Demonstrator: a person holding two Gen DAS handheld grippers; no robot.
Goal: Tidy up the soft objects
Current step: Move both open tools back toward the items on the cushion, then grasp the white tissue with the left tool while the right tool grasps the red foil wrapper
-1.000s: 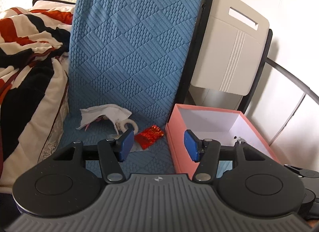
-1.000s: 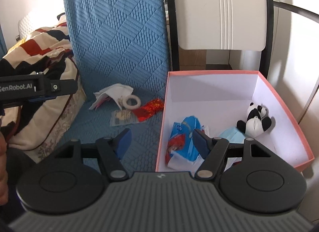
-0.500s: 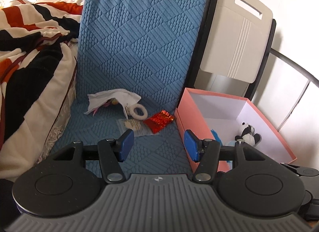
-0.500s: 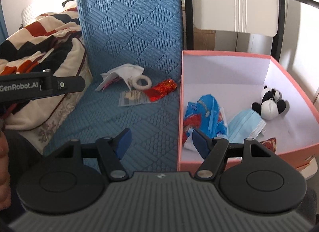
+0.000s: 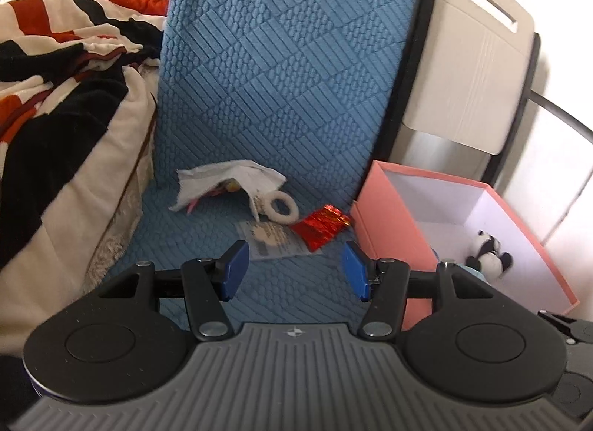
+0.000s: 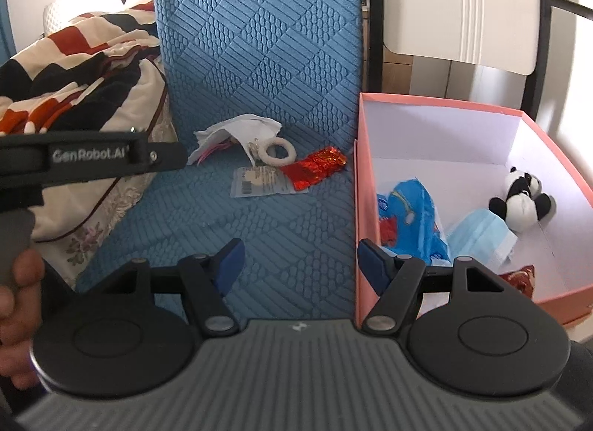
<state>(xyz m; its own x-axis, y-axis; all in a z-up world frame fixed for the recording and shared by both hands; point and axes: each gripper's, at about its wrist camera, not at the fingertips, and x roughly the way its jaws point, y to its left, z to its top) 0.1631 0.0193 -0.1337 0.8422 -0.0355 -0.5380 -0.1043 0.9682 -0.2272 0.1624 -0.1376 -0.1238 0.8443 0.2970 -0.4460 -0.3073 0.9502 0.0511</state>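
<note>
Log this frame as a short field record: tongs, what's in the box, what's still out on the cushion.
left tongs: open, empty
right tongs: open, empty
pink box: holds panda plush, face mask, blue packet
blue cushion: white cloth, white ring, red foil packet, clear sachet

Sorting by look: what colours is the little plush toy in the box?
Black and white panda; clearest in the right wrist view.
</note>
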